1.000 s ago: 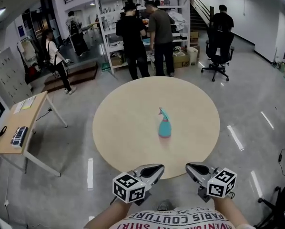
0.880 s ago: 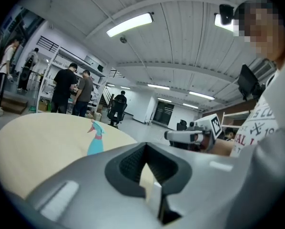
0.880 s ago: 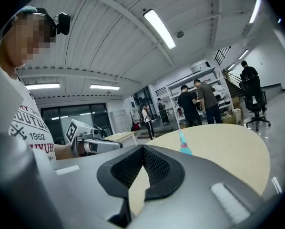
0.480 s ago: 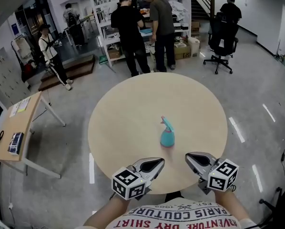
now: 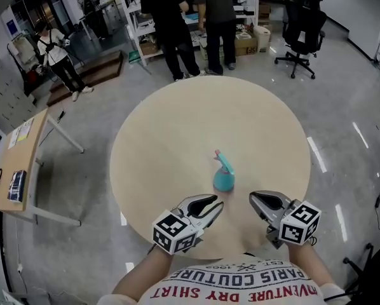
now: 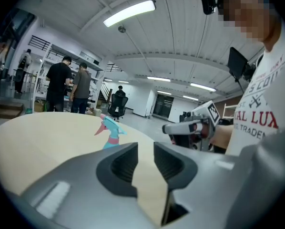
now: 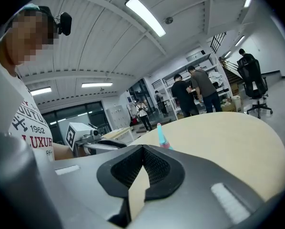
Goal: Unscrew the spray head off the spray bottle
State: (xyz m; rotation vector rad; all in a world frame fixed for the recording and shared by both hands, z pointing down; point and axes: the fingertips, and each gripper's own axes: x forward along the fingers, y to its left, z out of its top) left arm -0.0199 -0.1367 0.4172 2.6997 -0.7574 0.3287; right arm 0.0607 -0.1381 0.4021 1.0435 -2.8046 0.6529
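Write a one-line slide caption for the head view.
Left gripper and right gripper face a spray bottle on a round table.

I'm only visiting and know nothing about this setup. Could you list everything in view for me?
round table: one, beige, middle of the floor
spray bottle: one, teal with pink trigger, upright on the table, just ahead of the grippers
side desk: one, wooden, left of the table, small items on it
office chair: one, black, far right
bystanders: at least four, mostly dark clothes, standing at the far side of the room
left gripper: one, grey with marker cube, over the table's near edge; jaws slightly apart, just opened, nothing between them
right gripper: one, grey with marker cube, beside it; jaws shut, empty
shirt: one, white with red print, bottom edge
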